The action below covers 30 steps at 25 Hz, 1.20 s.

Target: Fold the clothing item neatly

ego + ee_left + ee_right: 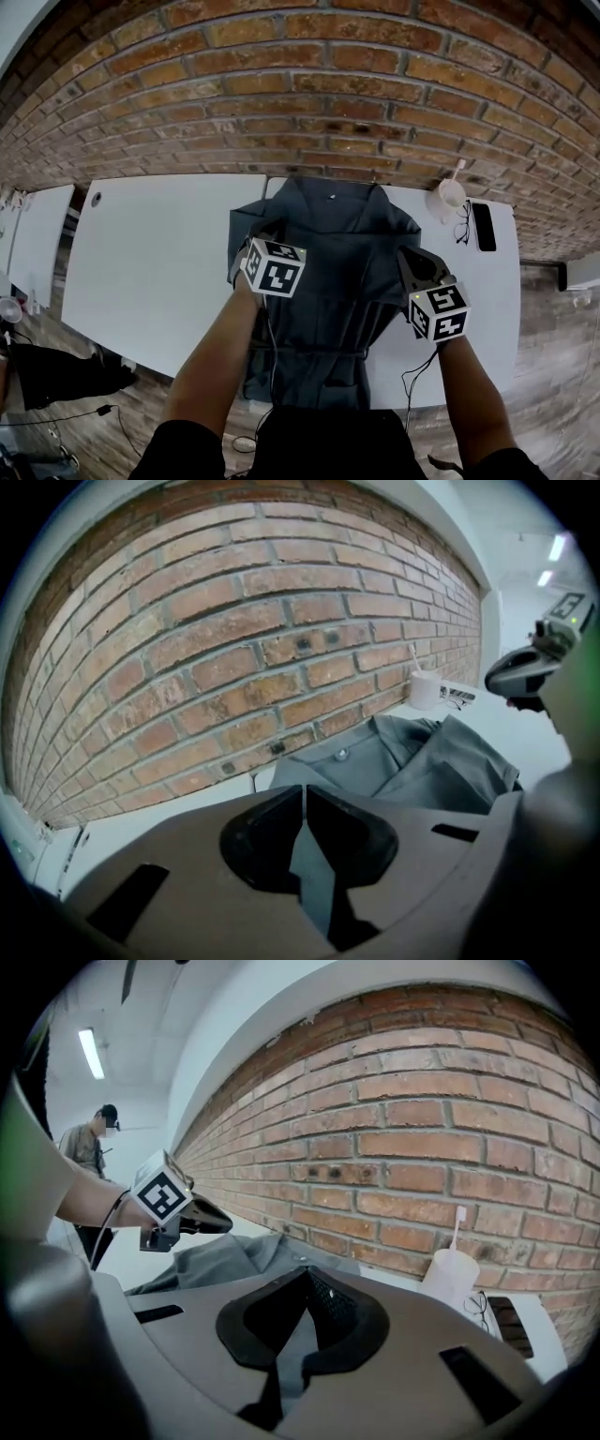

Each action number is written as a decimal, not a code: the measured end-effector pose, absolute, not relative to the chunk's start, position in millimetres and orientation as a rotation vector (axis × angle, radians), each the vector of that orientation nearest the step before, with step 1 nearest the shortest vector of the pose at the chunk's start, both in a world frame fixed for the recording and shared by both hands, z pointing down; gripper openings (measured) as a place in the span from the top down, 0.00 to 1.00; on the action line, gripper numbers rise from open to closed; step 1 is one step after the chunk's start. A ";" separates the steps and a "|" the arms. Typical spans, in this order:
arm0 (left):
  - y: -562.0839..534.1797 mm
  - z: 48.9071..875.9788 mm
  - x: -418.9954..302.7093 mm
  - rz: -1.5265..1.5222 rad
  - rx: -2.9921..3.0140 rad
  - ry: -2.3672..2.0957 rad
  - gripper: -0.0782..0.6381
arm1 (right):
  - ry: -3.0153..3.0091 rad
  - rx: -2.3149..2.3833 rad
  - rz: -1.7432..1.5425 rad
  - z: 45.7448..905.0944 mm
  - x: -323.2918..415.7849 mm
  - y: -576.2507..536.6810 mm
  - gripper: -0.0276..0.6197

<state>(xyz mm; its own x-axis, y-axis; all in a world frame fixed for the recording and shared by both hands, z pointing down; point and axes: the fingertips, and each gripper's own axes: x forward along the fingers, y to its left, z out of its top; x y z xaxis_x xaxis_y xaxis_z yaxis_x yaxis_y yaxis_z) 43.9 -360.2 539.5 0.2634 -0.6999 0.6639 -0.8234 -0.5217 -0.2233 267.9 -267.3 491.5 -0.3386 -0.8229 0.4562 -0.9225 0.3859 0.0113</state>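
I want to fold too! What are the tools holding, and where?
Both hold the grey garment: the left tool pinches cloth at its left side, the right tool at its right side.

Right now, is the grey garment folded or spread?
Mostly spread: the garment lies along the table; left gripper and right gripper pinch its sides.

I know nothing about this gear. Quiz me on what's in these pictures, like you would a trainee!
1. True or false: the left gripper and the right gripper are each shut on the grey garment.
2. What lies beside the black phone? A) glasses B) scissors C) a spoon
3. Fill in: the wall behind the white table is made of ____.
Key: 1 true; 2 A; 3 brick.
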 end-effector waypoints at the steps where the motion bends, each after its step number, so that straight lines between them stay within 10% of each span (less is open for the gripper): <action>1: -371.2 539.6 40.9 1.123 2.364 -1.434 0.89 | -2.250 1.509 0.357 492.0 271.0 -281.1 0.95; 12: -455.4 576.6 50.7 1.232 2.406 -1.189 0.67 | -2.079 1.606 0.428 543.2 310.7 -398.2 0.85; 17: -487.4 591.9 58.7 1.220 2.369 -1.135 0.66 | -2.055 1.466 0.702 579.6 303.1 -433.4 0.61; 30: -500.1 638.9 68.0 1.378 2.227 -1.009 0.77 | -1.848 1.328 0.885 635.3 290.6 -453.8 0.64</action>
